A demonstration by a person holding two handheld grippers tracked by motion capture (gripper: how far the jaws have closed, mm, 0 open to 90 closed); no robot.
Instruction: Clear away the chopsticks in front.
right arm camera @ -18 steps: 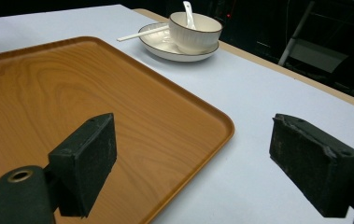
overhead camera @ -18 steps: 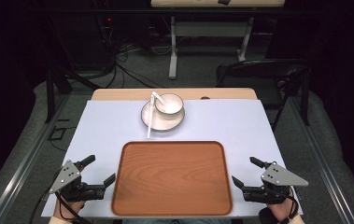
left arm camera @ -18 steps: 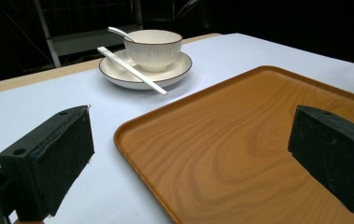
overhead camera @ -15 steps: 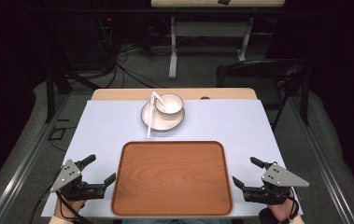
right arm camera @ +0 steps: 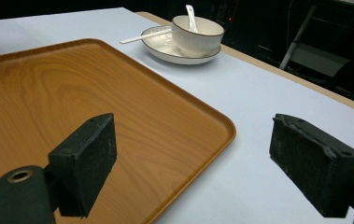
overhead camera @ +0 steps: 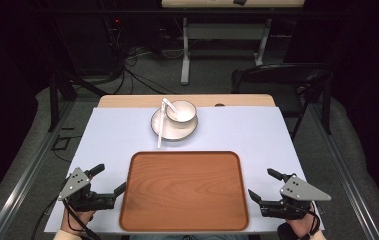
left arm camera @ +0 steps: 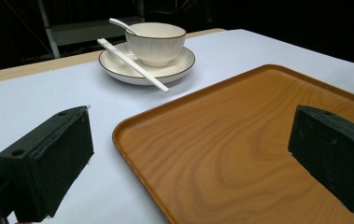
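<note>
1. Left gripper (overhead camera: pixel 109 181): near-left corner of the table, just off the left edge of the wooden tray (overhead camera: pixel 184 190). Jaws wide apart, nothing between the pads. One jaw tip sits right at the tray's left rim; touching or not, can't tell.
2. Left gripper view: one jaw over the white table cover (left arm camera: pixel 39 98), the other over the tray's wood surface, tray corner in the gap between them.
3. Right gripper (overhead camera: pixel 263 186): near-right corner, mirror pose, just off the tray's right edge. Jaws spread wide, holding nothing.
4. Right gripper view: one jaw over the tray, the other over the white cover, with the tray's rounded corner between them.
5. Tray: orange-brown wood grain, rounded corners, raised rim, flat on the near-centre of the cover, between the two grippers. Nothing on it.
6. Bowl (overhead camera: pixel 181 112): white with a dark rim line, upright on a matching saucer (overhead camera: pixel 174 129), at the far centre of the table, apart from the tray's far edge.
7. Spoon (overhead camera: pixel 168 103): white, in the bowl, handle leaning out over the rim.
8. Chopsticks (overhead camera: pixel 160 129): white, lying across the saucer's left side, near ends overhanging the rim toward the tray.
9. Both grippers well apart from the bowl set.
10. Behind the table: a dark chair (overhead camera: pixel 282 85) at the far right, cables on the floor.
</note>
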